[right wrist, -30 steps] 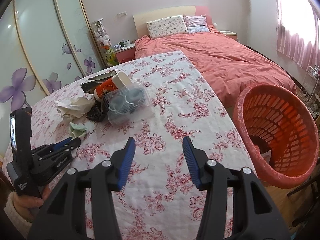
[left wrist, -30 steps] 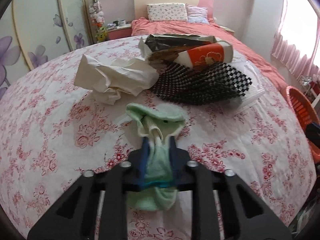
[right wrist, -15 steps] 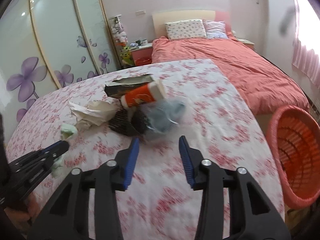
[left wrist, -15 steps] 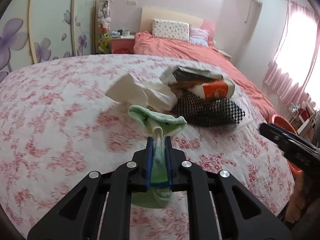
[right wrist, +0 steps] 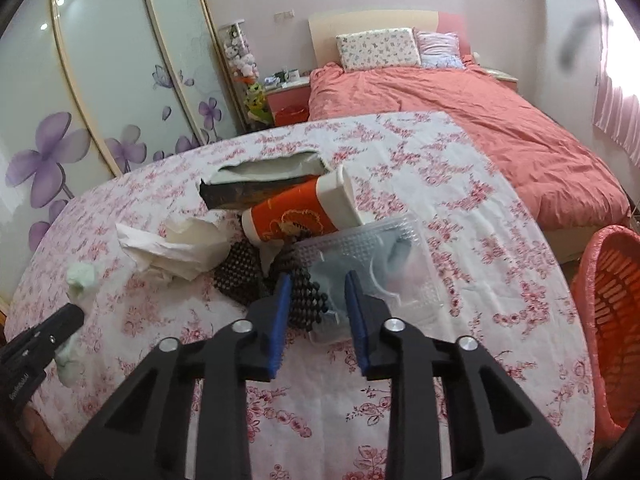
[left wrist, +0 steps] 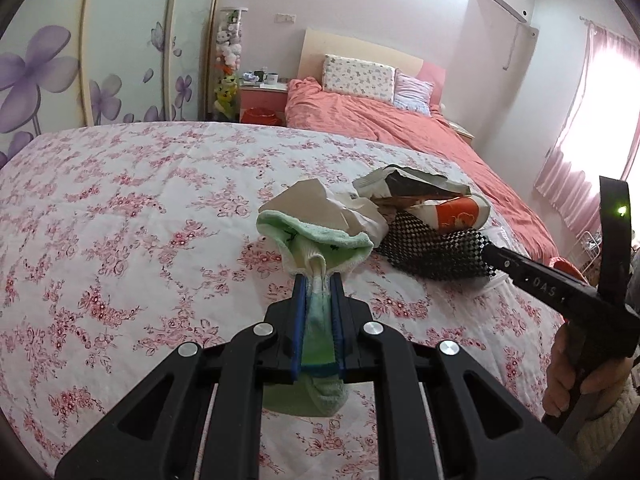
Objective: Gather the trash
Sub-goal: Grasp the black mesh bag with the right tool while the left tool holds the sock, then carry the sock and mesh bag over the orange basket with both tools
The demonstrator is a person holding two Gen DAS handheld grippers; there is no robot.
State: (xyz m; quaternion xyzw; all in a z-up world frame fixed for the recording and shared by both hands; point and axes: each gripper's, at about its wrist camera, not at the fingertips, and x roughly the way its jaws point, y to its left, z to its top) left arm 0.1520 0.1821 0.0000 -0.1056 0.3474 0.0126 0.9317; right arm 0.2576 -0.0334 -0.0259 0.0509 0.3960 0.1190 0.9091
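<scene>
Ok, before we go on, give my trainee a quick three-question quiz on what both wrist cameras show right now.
1. True or false: the left gripper is shut on the green cloth.
2. Which item lies on top of the black mesh? A) pillow B) orange paper cup C) basket
3. Fill in: the right gripper, whose jaws have just been closing, has the edge of the clear plastic ____ between its fingers.

Key:
1. True; the cloth is pinched between the blue pads.
2. B; the cup lies on its side, over the mesh.
3. Container; the pads don't visibly press it yet. The orange basket stands to the right, off the table.
</scene>
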